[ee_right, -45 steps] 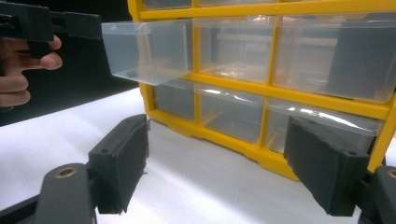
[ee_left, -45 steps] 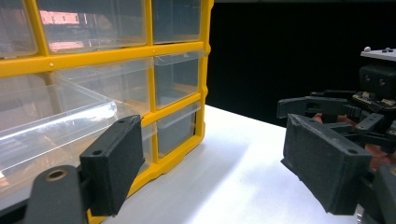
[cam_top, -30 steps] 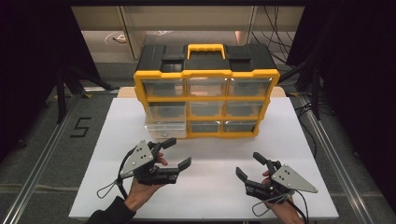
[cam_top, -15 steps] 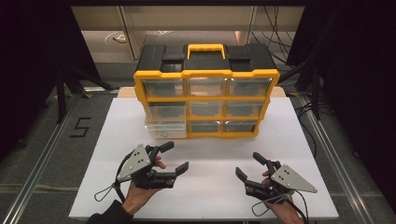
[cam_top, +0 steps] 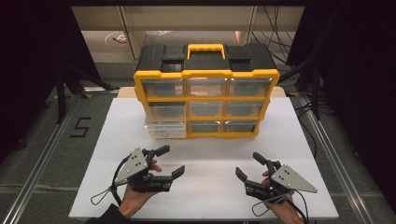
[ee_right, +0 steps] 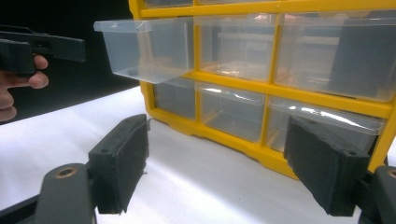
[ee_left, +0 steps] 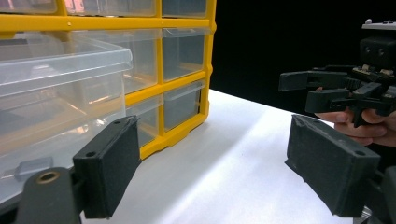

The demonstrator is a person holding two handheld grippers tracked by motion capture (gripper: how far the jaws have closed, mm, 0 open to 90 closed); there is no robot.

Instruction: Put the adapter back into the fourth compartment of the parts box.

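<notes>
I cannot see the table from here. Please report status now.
Left claw open, right claw open, both empty, over the table. Clear drawer pulled out of yellow organizer. Nothing between claws and drawer.

yellow-framed drawer organizer [cam_top: 206,74]: 1 | clear drawers: 9, in three rows of three | pulled-out drawer [cam_top: 164,129]: 1 | grippers: 2 | white tabletop [cam_top: 210,154]: 1

Organizer [cam_top: 205,100] on table [cam_top: 205,158] (far side)

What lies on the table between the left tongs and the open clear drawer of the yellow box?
Nothing: in the high view, bare white table separates the left tongs from the pulled-out drawer.
</notes>
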